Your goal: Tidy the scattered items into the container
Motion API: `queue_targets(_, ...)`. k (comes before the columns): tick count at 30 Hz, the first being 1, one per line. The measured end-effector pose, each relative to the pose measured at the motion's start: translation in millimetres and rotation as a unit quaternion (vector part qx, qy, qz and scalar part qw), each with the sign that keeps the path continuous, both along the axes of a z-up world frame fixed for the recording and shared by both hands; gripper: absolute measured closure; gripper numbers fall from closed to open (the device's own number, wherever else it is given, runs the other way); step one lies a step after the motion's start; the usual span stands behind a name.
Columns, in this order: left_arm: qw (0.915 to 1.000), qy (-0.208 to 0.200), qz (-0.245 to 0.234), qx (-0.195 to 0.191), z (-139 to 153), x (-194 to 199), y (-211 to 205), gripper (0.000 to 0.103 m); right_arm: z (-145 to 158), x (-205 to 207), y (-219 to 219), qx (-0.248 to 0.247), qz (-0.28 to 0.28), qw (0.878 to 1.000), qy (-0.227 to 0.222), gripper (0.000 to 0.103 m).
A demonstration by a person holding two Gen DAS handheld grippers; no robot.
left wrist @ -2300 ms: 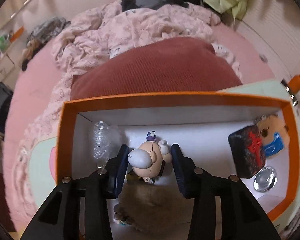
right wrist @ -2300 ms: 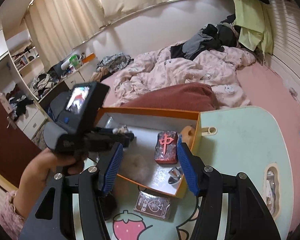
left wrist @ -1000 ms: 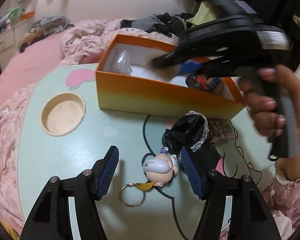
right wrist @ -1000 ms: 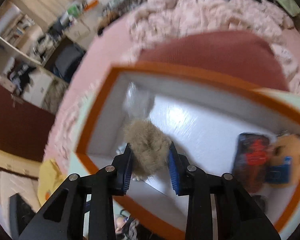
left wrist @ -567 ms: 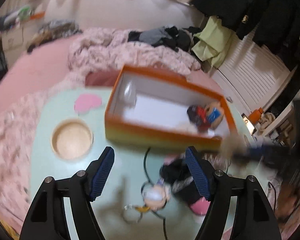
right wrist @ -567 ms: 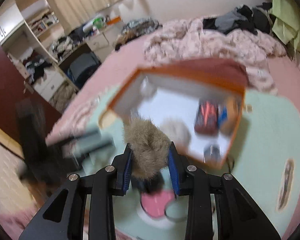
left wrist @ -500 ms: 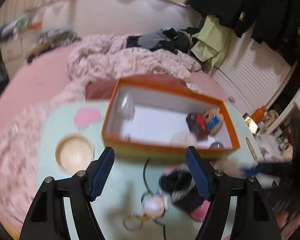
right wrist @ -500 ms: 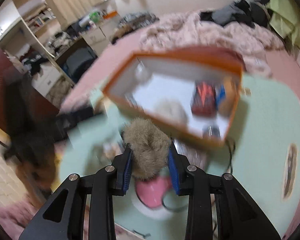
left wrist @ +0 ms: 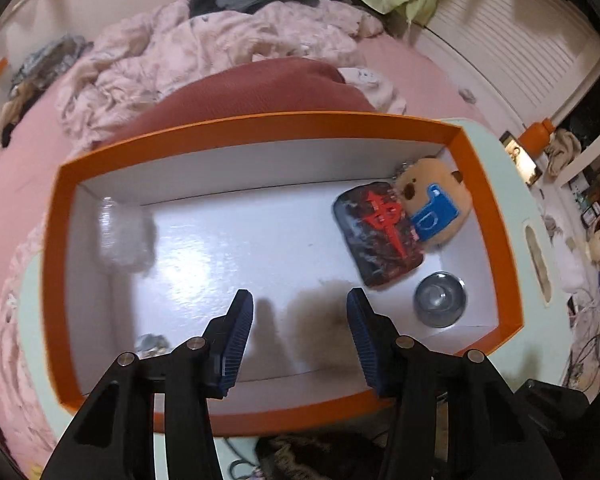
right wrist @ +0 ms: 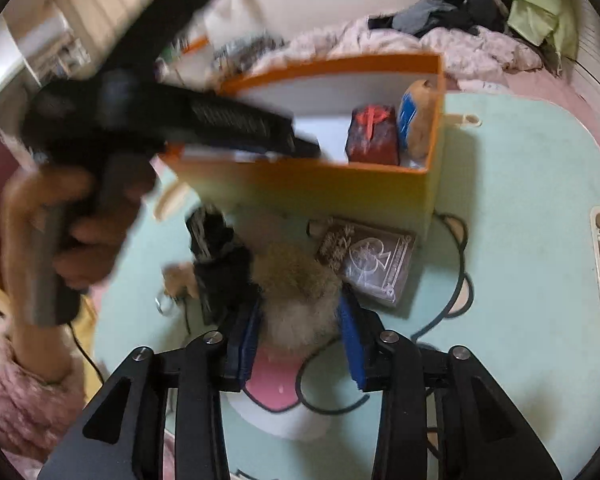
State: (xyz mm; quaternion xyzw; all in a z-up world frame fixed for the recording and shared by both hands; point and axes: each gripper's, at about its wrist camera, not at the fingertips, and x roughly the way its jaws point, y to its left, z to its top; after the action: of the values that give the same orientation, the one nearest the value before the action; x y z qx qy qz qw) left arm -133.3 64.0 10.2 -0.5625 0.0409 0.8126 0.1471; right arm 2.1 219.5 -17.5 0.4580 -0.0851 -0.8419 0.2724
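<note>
My left gripper (left wrist: pixel 298 334) is open and empty, held over the orange box (left wrist: pixel 260 128). The box holds a dark pouch with red markings (left wrist: pixel 378 234), a tan plush with a blue patch (left wrist: pixel 436 210), a clear bubble-wrap lump (left wrist: pixel 120 236), a small silver bowl (left wrist: pixel 440 300) and a brown furry ball (left wrist: pixel 320 328). My right gripper (right wrist: pixel 300 328) is shut on a brown fur pom-pom (right wrist: pixel 296 304), above the mint table (right wrist: pixel 520 240) in front of the box (right wrist: pixel 320 184). A black lace item (right wrist: pixel 220 256) and a card pack (right wrist: pixel 372 260) lie on the table.
The left hand and its gripper body (right wrist: pixel 140 120) cross the right wrist view, blurred. A doll keychain (right wrist: pixel 176 280) lies left of the black item. A bed with a pink quilt (left wrist: pixel 220 48) and a red cushion (left wrist: pixel 260 88) lies behind the box.
My left gripper has moved from above the table to over the box's inside. My right gripper, still holding the pom-pom, has dropped lower toward the table in front of the box.
</note>
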Motion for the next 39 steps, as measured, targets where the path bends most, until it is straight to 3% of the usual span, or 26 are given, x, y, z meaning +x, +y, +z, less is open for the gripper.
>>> queue_targets(5,0.999,-0.031,-0.006,0.033,-11.6,-2.9,6.8,0.055,13.3,-0.8,10.2,-0.026,-0.018,0.999,0.019,0.061)
queue_targets(6,0.9989,-0.028,-0.009,0.037,-12.5,-2.6,7.4,0.057,14.8,-0.9,11.0,-0.027,-0.021,0.999,0.021,0.061)
queue_targets(8,0.9996,-0.015,-0.01,0.021,-13.0,-2.2,9.9,0.079,15.8,-1.6,11.5,-0.027,-0.024,0.999,0.021,0.061)
queue_targets(11,0.9998,-0.001,-0.01,0.017,-10.9,1.2,8.5,0.08,13.9,-4.6,13.2,-0.032,-0.027,0.999,0.016,0.061)
queue_targets(17,0.9948,0.094,0.02,0.033,35.0,18.7,-15.0,0.08,12.9,8.0,18.7,-0.028,-0.031,0.999,0.018,0.061)
queue_targets(22,0.9861,0.159,0.026,0.04,75.0,65.9,-39.2,0.08,13.6,6.7,18.8,-0.02,-0.037,0.999,0.019,0.061)
queue_targets(25,0.9859,0.158,0.025,0.05,69.9,91.8,-51.8,0.08,15.0,-0.2,16.6,-0.008,-0.041,0.999,0.023,0.061)
queue_targets(30,0.9891,0.126,0.058,0.048,34.5,114.0,-79.3,0.08,17.7,-17.7,7.9,0.034,-0.054,0.998,0.024,0.061)
queue_targets(39,0.9879,0.112,0.098,0.044,1.7,112.7,-98.0,0.079,19.3,-11.8,4.3,0.023,-0.049,0.998,0.024,0.061)
